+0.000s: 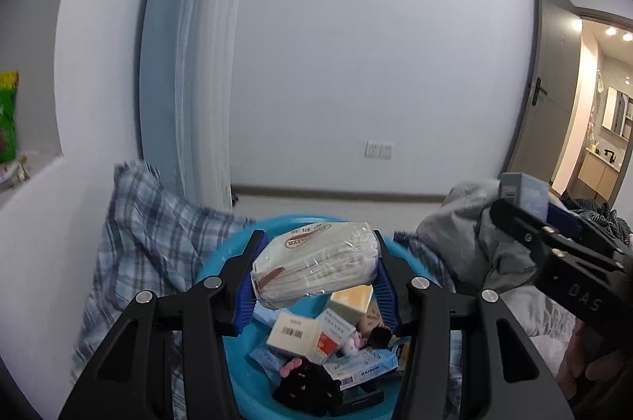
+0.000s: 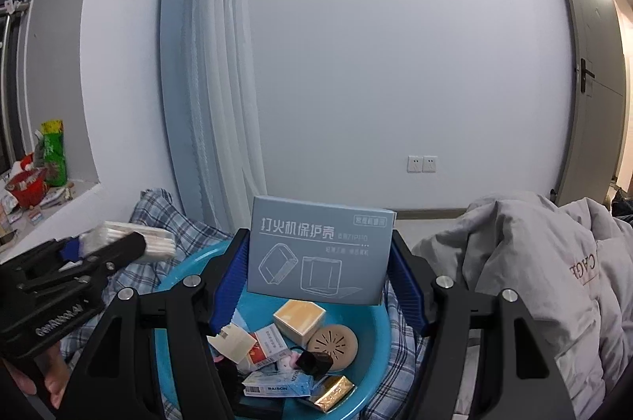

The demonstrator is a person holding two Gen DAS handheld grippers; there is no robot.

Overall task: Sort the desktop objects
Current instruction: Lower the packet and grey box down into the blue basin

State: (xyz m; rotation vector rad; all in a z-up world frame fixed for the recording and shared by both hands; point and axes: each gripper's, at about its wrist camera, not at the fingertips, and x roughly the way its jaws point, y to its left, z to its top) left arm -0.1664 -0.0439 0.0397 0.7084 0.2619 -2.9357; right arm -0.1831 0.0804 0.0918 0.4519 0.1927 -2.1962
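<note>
Above the blue basin (image 1: 237,372) (part-filled with small boxes): left hand-held gripper (image 1: 314,271) clamps a tissue pack (image 1: 316,262); right hand-held gripper (image 2: 320,269) clamps a grey box (image 2: 318,250).

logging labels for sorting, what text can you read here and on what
"打火机保护壳": grey-blue box in the right gripper.
"RAISON": blue-white pack in the blue basin.
"DAS": the right gripper's body, seen from the left wrist.
Tissue pack print in the left gripper, barcode digits: unreadable.
</note>
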